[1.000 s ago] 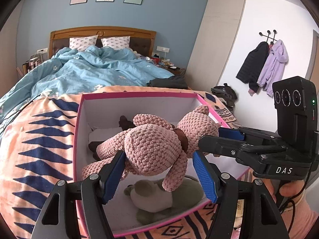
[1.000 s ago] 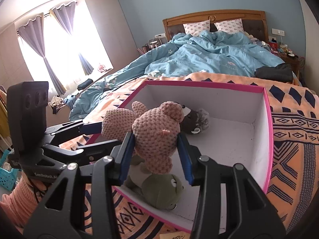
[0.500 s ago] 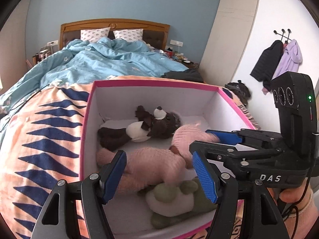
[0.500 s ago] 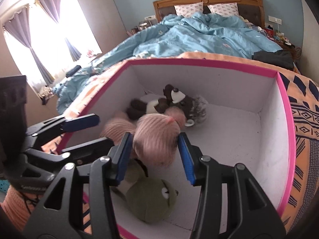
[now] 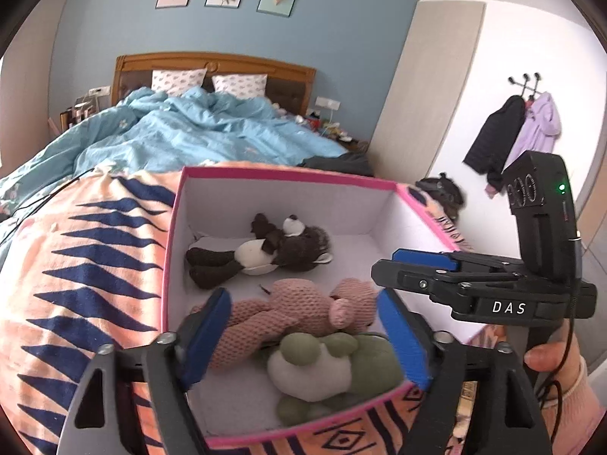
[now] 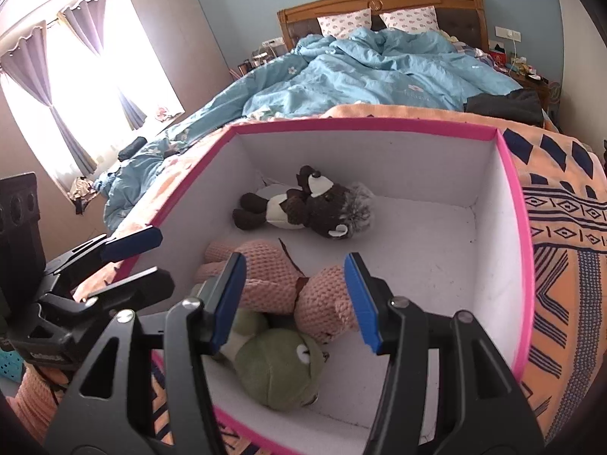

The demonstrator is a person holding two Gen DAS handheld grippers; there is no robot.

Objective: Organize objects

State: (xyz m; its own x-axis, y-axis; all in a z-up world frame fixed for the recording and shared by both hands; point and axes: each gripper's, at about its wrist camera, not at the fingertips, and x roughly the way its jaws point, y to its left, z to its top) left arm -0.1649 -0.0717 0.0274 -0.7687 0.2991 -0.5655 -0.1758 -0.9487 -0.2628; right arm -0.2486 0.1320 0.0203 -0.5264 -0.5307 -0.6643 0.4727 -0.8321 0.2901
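Note:
A pink-rimmed white box [image 5: 284, 175] [image 6: 360, 123] stands on an orange patterned blanket. Inside it lie a brown plush animal [image 5: 265, 250] [image 6: 303, 208], a pink knitted bear [image 5: 288, 314] [image 6: 273, 284] and a green frog plush [image 5: 330, 364] [image 6: 277, 371]. The bear rests on the box floor, partly against the frog. My left gripper [image 5: 303, 297] [image 6: 161, 256] hovers over the bear's body, its jaws opening, pads clear of the bear. My right gripper [image 6: 296, 259] [image 5: 387, 263] hangs over the bear's head, jaws also opening, nothing pressed between them.
The orange blanket [image 5: 87, 265] [image 6: 561, 227] covers the foot of a bed with a crumpled blue duvet [image 5: 189, 132] [image 6: 379, 76]. Dark clothing [image 6: 504, 106] lies on the bed's right edge. Coats [image 5: 512, 136] hang on the right wall. A curtained window [image 6: 76, 87] is at left.
The pink bear was gripped by both grippers above the box; it dropped and now lies inside. Both pairs of jaws have spread wider and let go.

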